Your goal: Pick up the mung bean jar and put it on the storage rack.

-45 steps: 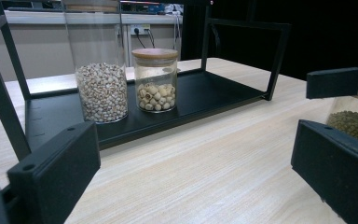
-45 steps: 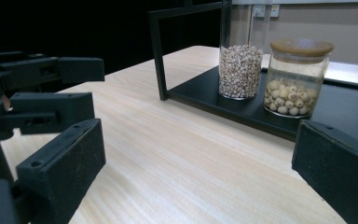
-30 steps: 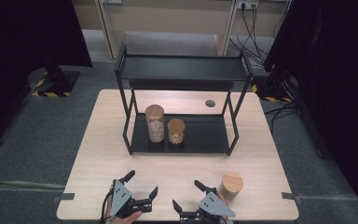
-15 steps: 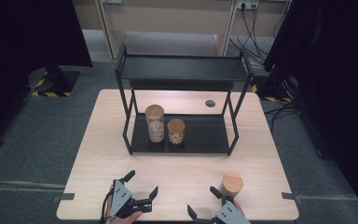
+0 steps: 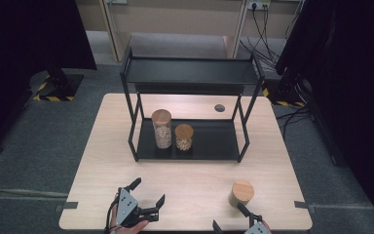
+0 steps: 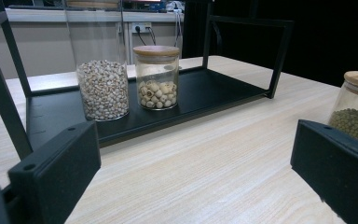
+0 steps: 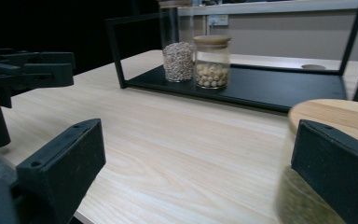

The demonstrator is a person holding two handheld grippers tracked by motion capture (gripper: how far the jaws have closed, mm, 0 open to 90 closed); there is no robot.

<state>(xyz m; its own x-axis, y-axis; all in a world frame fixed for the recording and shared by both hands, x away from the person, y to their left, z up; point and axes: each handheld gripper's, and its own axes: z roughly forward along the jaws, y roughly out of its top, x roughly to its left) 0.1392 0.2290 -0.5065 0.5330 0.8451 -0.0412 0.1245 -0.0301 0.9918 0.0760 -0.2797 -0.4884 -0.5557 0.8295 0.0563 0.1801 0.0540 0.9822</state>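
Note:
A black two-tier shelf [image 5: 190, 141] stands on the wooden table [image 5: 107, 156]. Its lower tray holds a tall jar of pale grain [image 5: 161, 128] and a short jar of round white seeds [image 5: 183, 137], both with wooden lids. A third wooden-lidded jar [image 5: 241, 193] of green beans stands on the table at the front right. My left gripper [image 5: 148, 191] is open at the front edge and holds nothing. My right gripper [image 5: 230, 218] is open at the very front, just before the green-bean jar. That jar [image 7: 335, 114] lies partly behind the right-hand jaw in the right gripper view, apart from it.
The upper shelf [image 5: 190, 72] is bare. A round cable hole [image 5: 219, 107] sits in the table behind the shelf. Dark curtains and stand bases flank the table on the grey floor. From the right gripper view, the left gripper [image 7: 28, 70] is off to the left.
My right gripper has drawn back toward the table's front edge and slightly right, now half out of the high view. The left gripper and all jars have stayed put.

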